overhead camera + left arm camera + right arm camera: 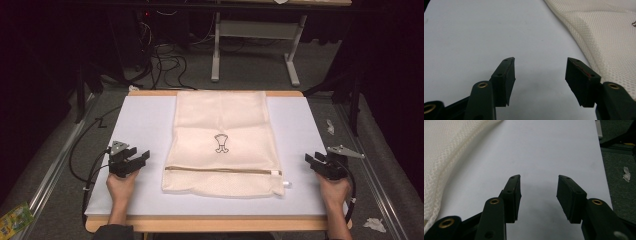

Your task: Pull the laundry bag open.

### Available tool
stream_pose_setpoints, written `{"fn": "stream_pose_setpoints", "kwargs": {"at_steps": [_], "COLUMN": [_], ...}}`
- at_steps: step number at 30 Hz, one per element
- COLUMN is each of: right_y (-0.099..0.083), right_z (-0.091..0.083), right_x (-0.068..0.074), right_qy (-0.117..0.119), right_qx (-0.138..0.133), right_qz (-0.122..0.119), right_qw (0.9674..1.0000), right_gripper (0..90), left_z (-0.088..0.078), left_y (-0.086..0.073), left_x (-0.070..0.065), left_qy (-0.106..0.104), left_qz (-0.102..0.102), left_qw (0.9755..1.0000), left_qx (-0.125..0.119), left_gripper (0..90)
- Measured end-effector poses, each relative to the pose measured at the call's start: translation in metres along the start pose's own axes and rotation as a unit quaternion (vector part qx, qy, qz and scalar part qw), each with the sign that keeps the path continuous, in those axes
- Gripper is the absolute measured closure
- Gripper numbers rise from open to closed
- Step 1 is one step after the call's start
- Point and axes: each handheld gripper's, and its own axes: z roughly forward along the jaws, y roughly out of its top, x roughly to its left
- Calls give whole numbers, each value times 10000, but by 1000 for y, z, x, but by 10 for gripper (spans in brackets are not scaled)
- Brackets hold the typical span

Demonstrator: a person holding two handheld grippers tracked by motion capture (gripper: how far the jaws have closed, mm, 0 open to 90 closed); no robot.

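Looking at the high view, the mesh laundry bag (220, 142) lies flat mid-frame on the tabletop (140, 125), long axis running up the picture, zipper (222, 171) across its lower end. Left gripper (134, 162) sits released and empty at lower left, right gripper (316, 162) likewise at lower right. The left one looks a bit nearer the bag's edge.

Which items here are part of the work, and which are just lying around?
Part of the work:
- mesh laundry bag with its zip
- left gripper, open
- right gripper, open

Lying about:
- crumpled paper scraps on the floor
- green packet
- cables
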Motion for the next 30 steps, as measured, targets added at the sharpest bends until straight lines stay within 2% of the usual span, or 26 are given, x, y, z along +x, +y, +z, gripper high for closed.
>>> {"fn": "stream_pose_setpoints", "kwargs": {"at_steps": [12,16,18,23,30], "right_y": [-2,-3,-3,-4,-5], "right_z": [1,0,-1,-2,-3], "right_x": [1,0,0,2,5], "right_qy": [-39,-50,-66,-120,-198], "right_qx": [-20,-82,-164,-235,-215], "right_qz": [16,50,41,-16,-97], "right_qw": [10000,9999,9998,9996,9995], "right_gripper": [542,534,531,513,498], "left_z": [3,4,2,1,1], "left_y": [-2,-3,-4,-6,-6], "left_x": [1,0,-3,-5,-5], "left_qy": [43,66,57,59,62], "left_qz": [-56,0,131,245,249], "left_qw": [10000,10000,9999,9996,9996], "left_qx": [-4,-1,-48,-100,-88], "left_gripper": [393,371,358,338,325]}}
